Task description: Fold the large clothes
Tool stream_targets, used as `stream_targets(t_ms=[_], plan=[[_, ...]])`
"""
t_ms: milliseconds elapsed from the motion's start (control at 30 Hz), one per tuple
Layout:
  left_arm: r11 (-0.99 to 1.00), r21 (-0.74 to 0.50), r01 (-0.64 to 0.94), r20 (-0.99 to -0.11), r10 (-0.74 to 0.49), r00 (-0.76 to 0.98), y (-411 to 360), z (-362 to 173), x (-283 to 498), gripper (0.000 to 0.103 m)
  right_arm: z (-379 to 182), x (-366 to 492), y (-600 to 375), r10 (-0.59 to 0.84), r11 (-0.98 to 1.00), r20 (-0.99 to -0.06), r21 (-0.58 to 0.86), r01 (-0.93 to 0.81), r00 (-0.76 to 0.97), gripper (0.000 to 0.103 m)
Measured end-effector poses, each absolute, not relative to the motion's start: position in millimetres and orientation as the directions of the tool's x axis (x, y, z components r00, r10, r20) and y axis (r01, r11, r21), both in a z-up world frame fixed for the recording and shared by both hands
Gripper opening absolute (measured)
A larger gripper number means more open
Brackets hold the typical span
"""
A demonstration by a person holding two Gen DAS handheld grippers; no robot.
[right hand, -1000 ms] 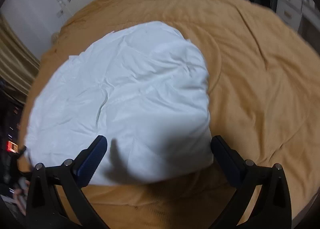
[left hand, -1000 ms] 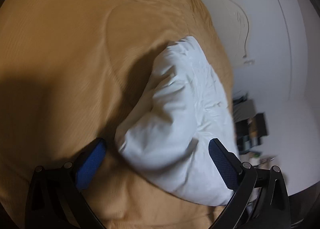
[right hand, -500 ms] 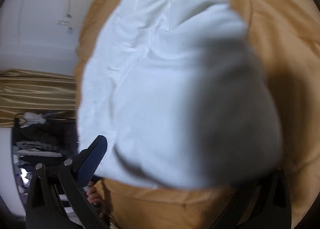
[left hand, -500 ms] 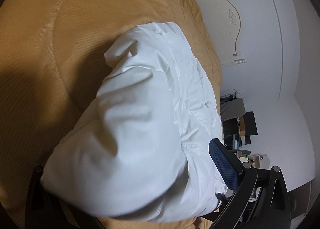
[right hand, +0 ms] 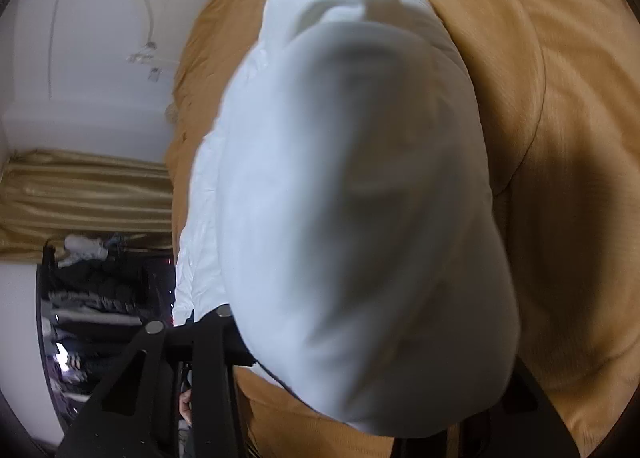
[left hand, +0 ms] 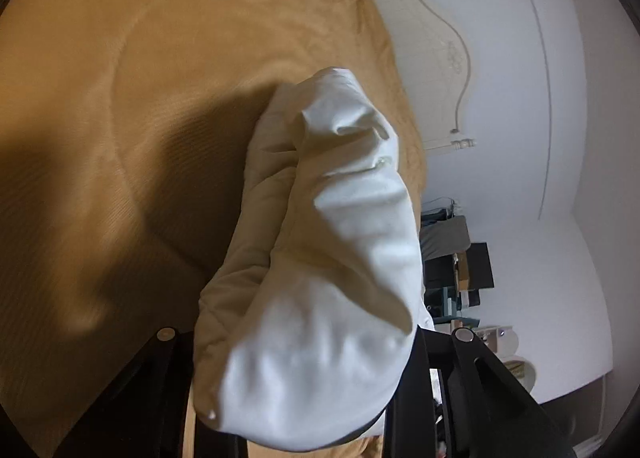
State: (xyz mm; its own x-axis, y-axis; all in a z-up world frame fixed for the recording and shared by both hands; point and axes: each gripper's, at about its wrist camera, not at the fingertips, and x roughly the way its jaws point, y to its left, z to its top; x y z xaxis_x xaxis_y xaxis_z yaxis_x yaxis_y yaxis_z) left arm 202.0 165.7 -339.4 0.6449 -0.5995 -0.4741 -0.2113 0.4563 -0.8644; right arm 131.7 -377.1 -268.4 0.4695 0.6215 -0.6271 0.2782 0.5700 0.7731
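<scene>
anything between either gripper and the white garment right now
Nothing visible. The white garment bunches up right between the left gripper arms, and it fills the space between the right gripper arms too. Both sets of jaws are closing on the cloth, which hides the pads. Only the orange bedspread lies beneath.

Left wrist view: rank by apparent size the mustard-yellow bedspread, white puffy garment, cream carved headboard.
1. Mustard-yellow bedspread, fills most of the frame.
2. White puffy garment, bunched right at the lens, so nearness inflates it.
3. Cream carved headboard, far off at the wall, so its look is unreliable too.
</scene>
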Motion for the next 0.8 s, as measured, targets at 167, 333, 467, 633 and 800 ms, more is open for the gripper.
stream_targets(t_ms=[167,333,467,633,800], plan=[[0.592,-0.786,-0.179,-0.563,-0.565,0.603,166.8,-331.1,157.1,0.029,-271.6,96.0,-362.5,0.657,0.584,-0.636,0.769,0.259,0.405,0.049],[0.515,-0.819,-0.251,-0.552,-0.593,0.586,169.8,-360.7,155.7,0.033,-319.7,92.7,-362.1,0.695,0.530,-0.643,0.761,0.374,0.323,0.077],[0.578,-0.785,-0.223,-0.585,-0.574,0.573,172.7,-356.4,157.3,0.033,-279.2,70.6,-377.9,0.601,0.640,-0.736,0.677,0.362,0.313,0.079],[0.665,-0.715,-0.215,-0.652,-0.525,0.547,158.3,-344.2,174.4,0.033,-184.9,48.1,-319.5,0.179,0.945,-0.908,0.266,0.190,0.379,0.060],[0.774,-0.603,-0.194,-0.732,-0.440,0.520,131.2,-324.7,191.0,0.033,-159.2,81.5,-185.5,0.250,0.968,-0.875,0.229,-0.101,0.413,0.046]])
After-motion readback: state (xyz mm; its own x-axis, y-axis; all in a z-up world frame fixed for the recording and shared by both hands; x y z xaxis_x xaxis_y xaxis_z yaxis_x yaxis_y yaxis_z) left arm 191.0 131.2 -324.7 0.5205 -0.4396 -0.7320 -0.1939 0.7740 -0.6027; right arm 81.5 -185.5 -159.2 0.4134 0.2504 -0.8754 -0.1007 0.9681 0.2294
